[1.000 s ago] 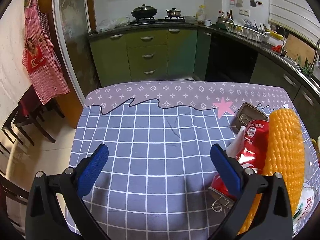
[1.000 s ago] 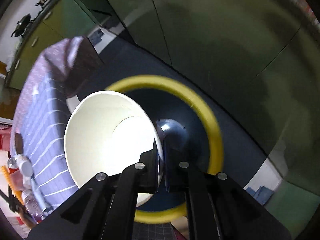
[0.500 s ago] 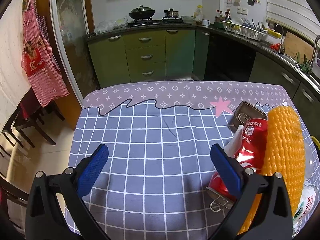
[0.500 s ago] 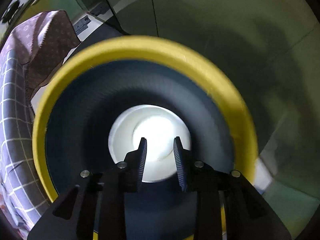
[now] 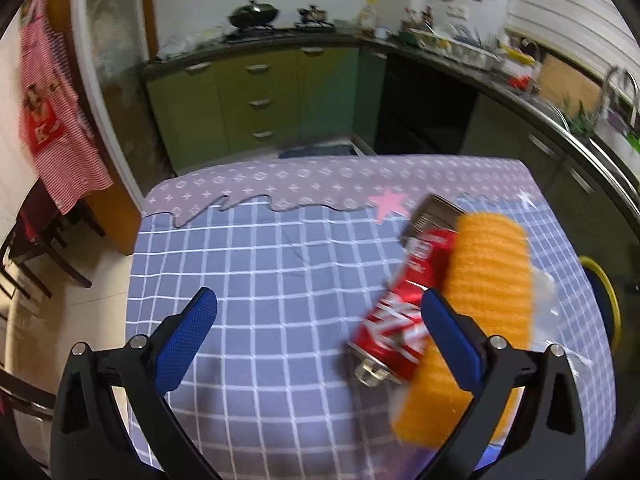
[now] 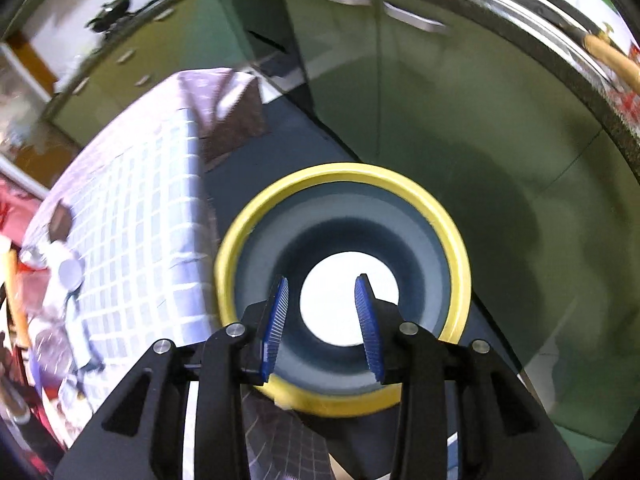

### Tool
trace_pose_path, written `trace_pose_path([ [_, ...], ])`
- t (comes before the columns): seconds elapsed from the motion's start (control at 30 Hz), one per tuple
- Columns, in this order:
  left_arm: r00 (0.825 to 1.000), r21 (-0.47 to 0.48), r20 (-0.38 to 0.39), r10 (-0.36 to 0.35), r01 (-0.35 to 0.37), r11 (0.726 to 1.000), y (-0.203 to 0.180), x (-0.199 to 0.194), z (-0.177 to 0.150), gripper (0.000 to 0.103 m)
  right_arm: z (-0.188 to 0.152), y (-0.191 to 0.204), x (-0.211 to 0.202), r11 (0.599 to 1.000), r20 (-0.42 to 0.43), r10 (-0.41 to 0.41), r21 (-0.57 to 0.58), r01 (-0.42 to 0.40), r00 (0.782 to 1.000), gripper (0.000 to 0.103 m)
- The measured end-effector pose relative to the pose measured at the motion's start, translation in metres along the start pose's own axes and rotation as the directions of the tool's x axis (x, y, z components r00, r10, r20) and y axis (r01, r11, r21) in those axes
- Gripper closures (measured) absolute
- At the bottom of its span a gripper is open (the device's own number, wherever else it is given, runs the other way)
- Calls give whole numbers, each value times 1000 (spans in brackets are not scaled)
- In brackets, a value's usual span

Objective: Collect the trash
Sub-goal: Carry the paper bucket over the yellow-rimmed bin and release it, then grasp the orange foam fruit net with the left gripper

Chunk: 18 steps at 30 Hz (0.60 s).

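The right gripper (image 6: pixel 322 316), which pinched the white cup a second ago, now hangs parted and empty over the bin (image 6: pixel 448 236) with the cup (image 6: pixel 348 298) at its bottom, while the left gripper (image 5: pixel 320 336), wide open and empty, swings toward the can (image 5: pixel 400 312) near the table's (image 5: pixel 256 264) right edge
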State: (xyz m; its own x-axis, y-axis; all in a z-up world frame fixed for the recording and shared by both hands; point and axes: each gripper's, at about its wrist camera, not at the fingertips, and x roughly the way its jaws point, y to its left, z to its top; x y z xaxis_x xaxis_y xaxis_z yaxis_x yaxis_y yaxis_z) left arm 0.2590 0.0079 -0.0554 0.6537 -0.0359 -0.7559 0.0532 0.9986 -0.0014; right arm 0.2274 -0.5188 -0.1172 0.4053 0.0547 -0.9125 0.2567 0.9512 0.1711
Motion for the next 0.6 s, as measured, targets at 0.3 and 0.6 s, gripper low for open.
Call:
trace_pose_path([
  [0.3,996,163,-21,88,-83,983,-53,0,3,6,-41,17,-29,994,-9,87,-60,-88,996,68],
  [0.6,978,155,62,199,-206,966,-47,-8,5,6,-56,17,-30,989,-3,108,-104,-107,994,68],
])
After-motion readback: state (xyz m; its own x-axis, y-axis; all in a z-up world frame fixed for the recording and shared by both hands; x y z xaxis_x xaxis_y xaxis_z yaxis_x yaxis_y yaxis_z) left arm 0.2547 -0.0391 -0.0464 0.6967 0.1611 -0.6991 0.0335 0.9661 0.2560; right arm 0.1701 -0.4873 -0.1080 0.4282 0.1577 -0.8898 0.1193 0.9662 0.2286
